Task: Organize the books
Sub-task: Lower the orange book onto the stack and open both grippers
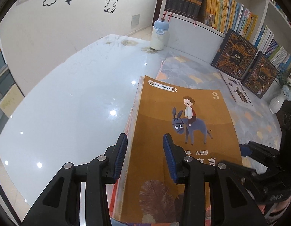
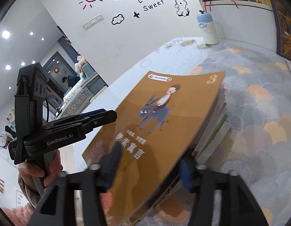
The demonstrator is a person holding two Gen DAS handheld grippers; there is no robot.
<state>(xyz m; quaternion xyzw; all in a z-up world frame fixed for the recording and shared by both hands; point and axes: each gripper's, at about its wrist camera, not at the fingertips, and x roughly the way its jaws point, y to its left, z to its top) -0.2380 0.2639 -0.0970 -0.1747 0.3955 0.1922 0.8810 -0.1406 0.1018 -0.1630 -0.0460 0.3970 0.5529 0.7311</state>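
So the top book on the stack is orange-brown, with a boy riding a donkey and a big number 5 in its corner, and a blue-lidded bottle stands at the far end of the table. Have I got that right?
Nearly. The number in the corner of the orange-brown book is a 3, not a 5; the left wrist view shows it clearly. The rest holds: a boy rides a donkey on its cover, and the blue-lidded bottle stands at the far end of the table.

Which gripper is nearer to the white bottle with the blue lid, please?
Left, though only slightly, as far as I can judge. Both the left gripper and right gripper sit at the near end of the orange book, far from the bottle at the table's back.
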